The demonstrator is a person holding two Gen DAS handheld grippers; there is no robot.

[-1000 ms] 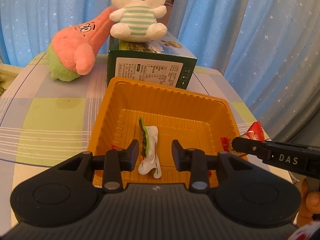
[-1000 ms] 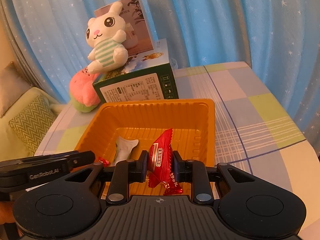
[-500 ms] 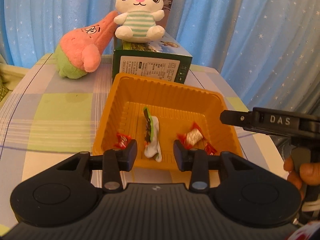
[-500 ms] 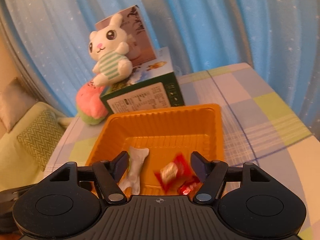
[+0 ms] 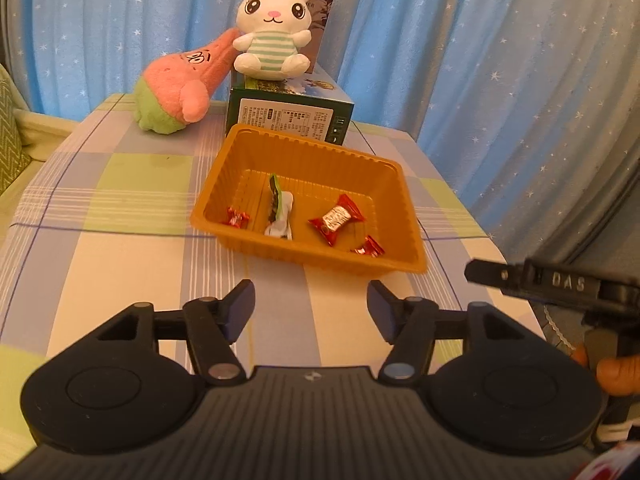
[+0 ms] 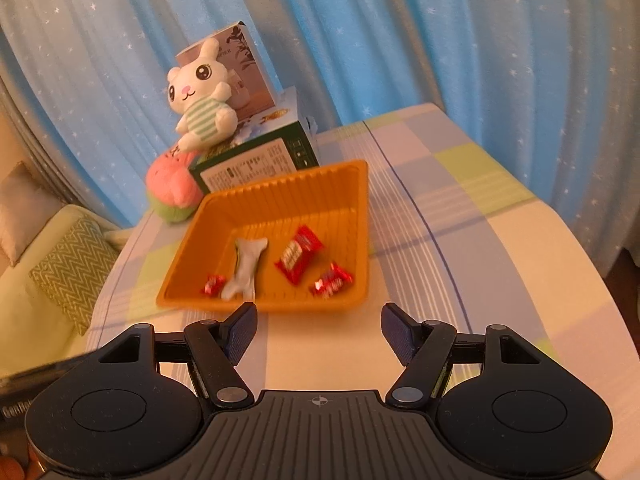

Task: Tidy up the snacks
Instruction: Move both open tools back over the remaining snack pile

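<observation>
An orange plastic tray (image 5: pixel 404 200) (image 6: pixel 362 216) sits on the checked tablecloth. Inside lie a white-and-green wrapped snack (image 5: pixel 280 210) (image 6: pixel 246 266), a larger red candy (image 5: pixel 338 218) (image 6: pixel 298 254) and two small red candies (image 5: pixel 238 217) (image 5: pixel 368 247) (image 6: pixel 333 280) (image 6: pixel 214 284). My left gripper (image 5: pixel 311 312) hangs over the cloth in front of the tray, its jaws opening with nothing between them. My right gripper (image 6: pixel 318 330) stands open and empty, also short of the tray's near rim. It also shows as a black bar, the right gripper (image 5: pixel 552 282), at the right edge of the left wrist view.
Behind the tray stands a green box (image 5: pixel 288 116) (image 6: pixel 256 164) with a white bunny plush (image 5: pixel 274 46) (image 6: pixel 200 100) on top. A pink-and-green plush (image 5: pixel 180 88) (image 6: pixel 174 188) lies to its left. Blue star curtains hang behind. A green cushion (image 6: pixel 72 264) lies off the table's left edge.
The right gripper opened and dropped the larger red candy into the tray. Both grippers pulled back from over the tray to the cloth in front of it. The left jaws widened.
</observation>
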